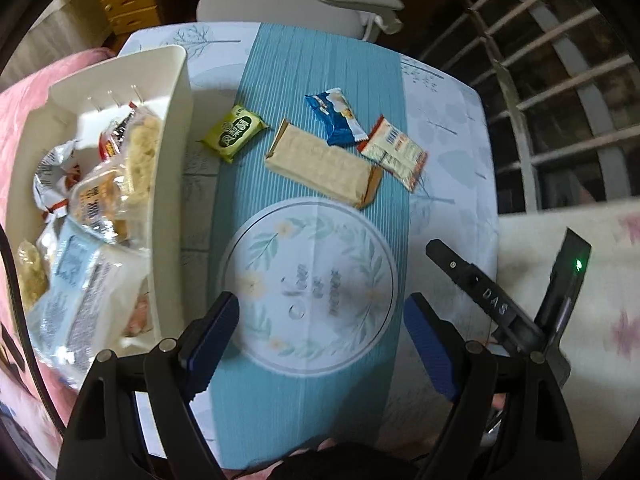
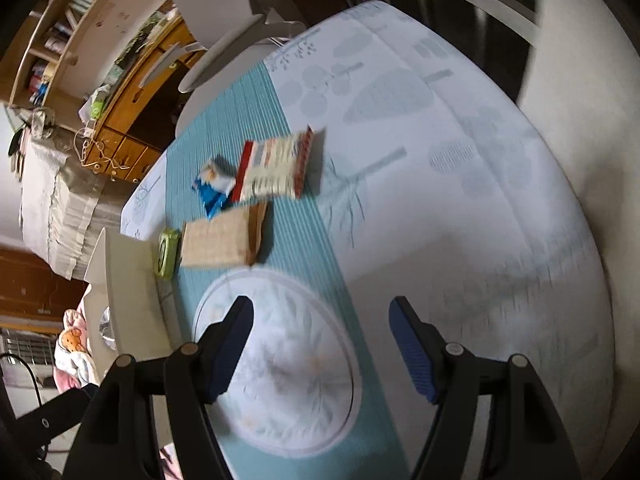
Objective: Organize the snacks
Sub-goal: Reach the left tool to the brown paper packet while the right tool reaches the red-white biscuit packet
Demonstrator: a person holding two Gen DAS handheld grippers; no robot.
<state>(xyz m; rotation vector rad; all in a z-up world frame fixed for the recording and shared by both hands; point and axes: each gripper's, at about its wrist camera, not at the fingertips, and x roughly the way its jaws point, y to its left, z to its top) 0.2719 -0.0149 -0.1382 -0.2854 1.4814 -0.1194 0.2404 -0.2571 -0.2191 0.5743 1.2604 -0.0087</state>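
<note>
Several snacks lie on the teal strip of the tablecloth: a green packet (image 1: pixel 234 132) (image 2: pixel 168 254), a long cracker pack (image 1: pixel 324 166) (image 2: pixel 224 238), a blue packet (image 1: pixel 336 116) (image 2: pixel 214 188) and a red-and-white packet (image 1: pixel 394 152) (image 2: pixel 276 168). At the left stands a white bin (image 1: pixel 172 168) (image 2: pixel 128 280) with several snack bags in it. My left gripper (image 1: pixel 320 336) hangs open and empty above the printed round wreath (image 1: pixel 312 280), nearer to me than the snacks. In the blurred right wrist view, my right gripper (image 2: pixel 322 344) also stands open with nothing between its fingers.
The right-hand tool's black body with a green light (image 1: pixel 560 292) shows beside the table's right edge. A grey chair (image 1: pixel 304 4) stands behind the far edge, wooden drawers (image 2: pixel 132 128) beyond. A pink cloth (image 1: pixel 24 96) lies left of the bin.
</note>
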